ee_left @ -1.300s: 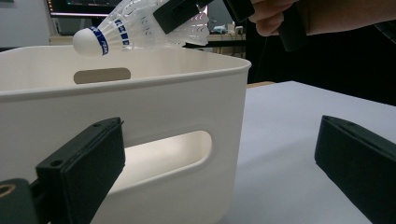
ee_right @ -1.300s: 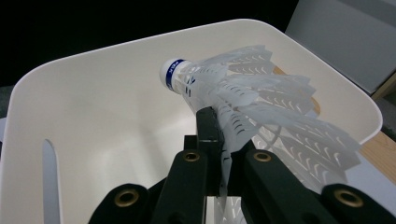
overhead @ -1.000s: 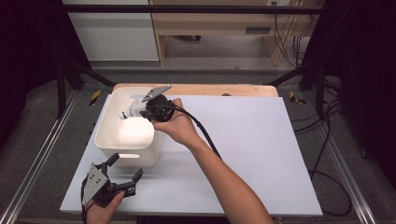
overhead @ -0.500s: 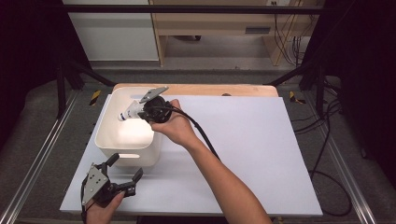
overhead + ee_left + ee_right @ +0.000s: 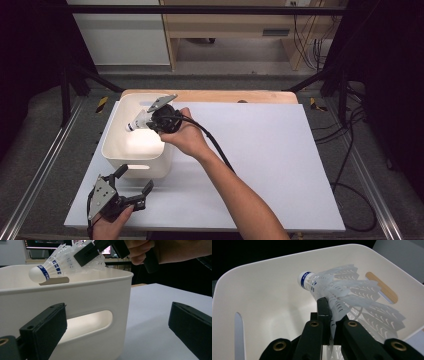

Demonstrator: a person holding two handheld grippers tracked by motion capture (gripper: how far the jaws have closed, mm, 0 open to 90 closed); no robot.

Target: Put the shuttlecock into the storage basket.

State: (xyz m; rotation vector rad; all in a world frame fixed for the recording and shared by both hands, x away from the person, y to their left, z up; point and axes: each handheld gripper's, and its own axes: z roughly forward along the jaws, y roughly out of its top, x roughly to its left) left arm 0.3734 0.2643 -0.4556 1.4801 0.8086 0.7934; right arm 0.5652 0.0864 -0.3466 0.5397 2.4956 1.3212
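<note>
My right gripper (image 5: 332, 315) pinches the shuttlecock (image 5: 342, 293) by its feathers over the bin (image 5: 116, 150); my left gripper (image 5: 131, 189) sits wide open beside it.

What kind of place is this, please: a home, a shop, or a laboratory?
Probably a laboratory recording bench: a white table inside a metal frame, loose cables on the floor, and monitors behind the white bin.

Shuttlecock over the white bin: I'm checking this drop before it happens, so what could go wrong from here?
The right gripper pinches the shuttlecock by its thin feather skirt, so the feathers may bend or stay creased. The shuttlecock hangs near the bin's far rim in the high view; released there, it could bounce or tip out. The left gripper stands open beside the bin without holding it, so a knock could slide the bin.
</note>
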